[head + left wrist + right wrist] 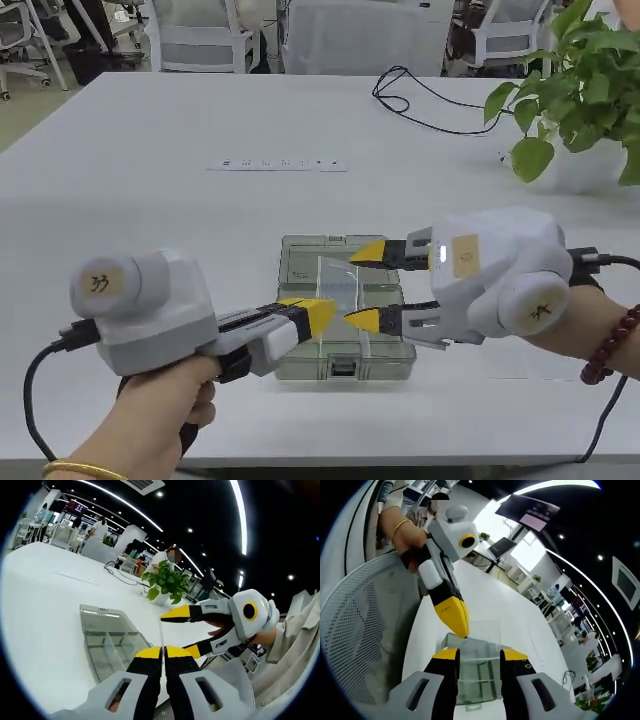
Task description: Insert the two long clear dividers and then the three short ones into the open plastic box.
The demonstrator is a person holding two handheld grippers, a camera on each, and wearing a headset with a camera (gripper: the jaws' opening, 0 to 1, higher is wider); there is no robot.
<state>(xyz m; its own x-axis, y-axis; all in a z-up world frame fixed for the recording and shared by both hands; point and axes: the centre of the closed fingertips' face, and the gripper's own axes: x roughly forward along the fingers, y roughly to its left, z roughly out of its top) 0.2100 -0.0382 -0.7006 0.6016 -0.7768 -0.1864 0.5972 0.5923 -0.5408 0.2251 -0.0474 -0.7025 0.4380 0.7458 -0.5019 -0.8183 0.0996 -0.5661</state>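
Observation:
A clear plastic box (300,250) lies open on the white table, with partitions standing inside it (107,640). My left gripper (312,314) is shut on a clear divider (340,283), which it holds upright just above the box. That thin sheet rises edge-on from the closed jaws (161,635). My right gripper (366,286) is open, its yellow tips spread around the divider's right side without touching it. In the right gripper view the divider (482,630) stands between my open right gripper (480,655) and the left gripper (455,617), over the box (475,677).
A potted plant (575,90) stands at the table's far right with a black cable (420,100) beside it. A white power strip (278,163) lies beyond the box. Chairs line the far edge.

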